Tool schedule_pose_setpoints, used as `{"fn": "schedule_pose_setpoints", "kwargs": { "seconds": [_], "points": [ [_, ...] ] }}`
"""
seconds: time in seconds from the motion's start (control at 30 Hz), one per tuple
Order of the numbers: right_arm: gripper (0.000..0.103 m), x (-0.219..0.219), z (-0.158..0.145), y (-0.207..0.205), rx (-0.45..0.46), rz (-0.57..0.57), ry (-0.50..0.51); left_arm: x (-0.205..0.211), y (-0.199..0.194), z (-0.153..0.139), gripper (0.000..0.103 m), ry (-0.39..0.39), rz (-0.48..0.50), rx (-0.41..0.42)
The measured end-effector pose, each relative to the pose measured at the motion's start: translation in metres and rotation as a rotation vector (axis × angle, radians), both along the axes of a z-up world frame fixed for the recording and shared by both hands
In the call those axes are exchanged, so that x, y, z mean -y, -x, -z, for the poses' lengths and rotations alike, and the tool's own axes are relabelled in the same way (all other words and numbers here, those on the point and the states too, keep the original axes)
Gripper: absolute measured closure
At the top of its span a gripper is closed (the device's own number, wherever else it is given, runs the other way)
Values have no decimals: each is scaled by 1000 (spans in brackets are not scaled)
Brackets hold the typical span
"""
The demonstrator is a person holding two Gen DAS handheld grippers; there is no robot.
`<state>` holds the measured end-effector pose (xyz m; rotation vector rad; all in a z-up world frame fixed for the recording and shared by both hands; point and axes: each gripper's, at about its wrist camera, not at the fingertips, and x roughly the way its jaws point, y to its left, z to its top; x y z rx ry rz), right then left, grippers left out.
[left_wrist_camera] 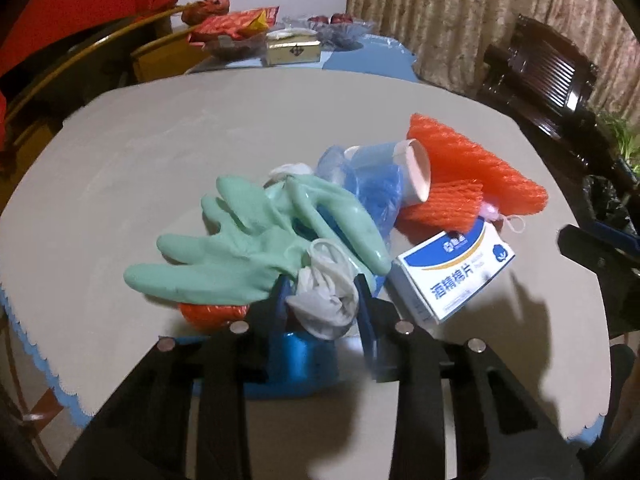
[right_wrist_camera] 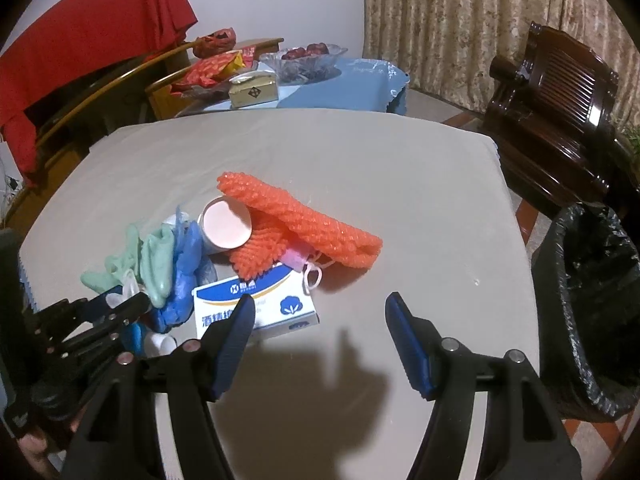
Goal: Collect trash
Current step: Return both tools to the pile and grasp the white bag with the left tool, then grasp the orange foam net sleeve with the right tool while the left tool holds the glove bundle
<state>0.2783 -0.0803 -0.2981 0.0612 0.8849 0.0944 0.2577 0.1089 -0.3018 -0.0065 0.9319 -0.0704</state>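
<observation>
A trash pile lies on the grey table (left_wrist_camera: pixel 160 152): green rubber gloves (left_wrist_camera: pixel 240 248), a crumpled white plastic glove (left_wrist_camera: pixel 326 300), blue plastic (left_wrist_camera: pixel 372 188), a paper cup (left_wrist_camera: pixel 416 172), orange foam netting (left_wrist_camera: pixel 480 172) and a blue-and-white box (left_wrist_camera: pixel 452 276). My left gripper (left_wrist_camera: pixel 322 300) is shut on the white plastic glove at the pile's near edge; it also shows in the right wrist view (right_wrist_camera: pixel 120 300). My right gripper (right_wrist_camera: pixel 320 312) is open and empty, above the table just right of the box (right_wrist_camera: pixel 256 300). The cup (right_wrist_camera: pixel 226 226) and netting (right_wrist_camera: pixel 304 220) lie beyond it.
A bin lined with a black bag (right_wrist_camera: pixel 592 312) stands off the table's right edge. A dark wooden chair (right_wrist_camera: pixel 560 116) is behind it. A second table (right_wrist_camera: pixel 352 84) with snack packets, a box and a glass bowl stands at the back. Curtains hang behind.
</observation>
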Motion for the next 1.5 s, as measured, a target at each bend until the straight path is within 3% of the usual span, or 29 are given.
{"fn": "schedule_pose_setpoints", "kwargs": {
  "seconds": [0.47,0.73,0.83,0.9,0.97,1.5],
  "points": [
    [36,-1,0,-28,17,-5,-6,8,-12,-43,75,-11,6,119],
    [37,-5,19,-55,-10,-14,18,26,-35,-36,75,-23,51,109],
    [48,-5,29,-62,-32,-17,19,29,-41,-31,75,-23,53,101],
    [78,-3,33,-63,-51,-27,4,30,-42,-30,75,-20,52,99],
    [88,0,35,-63,-57,-30,-8,31,-40,-28,75,-24,54,99],
    [93,19,-6,-39,20,-35,-52,34,-21,-49,75,-30,39,123]
  ]
}}
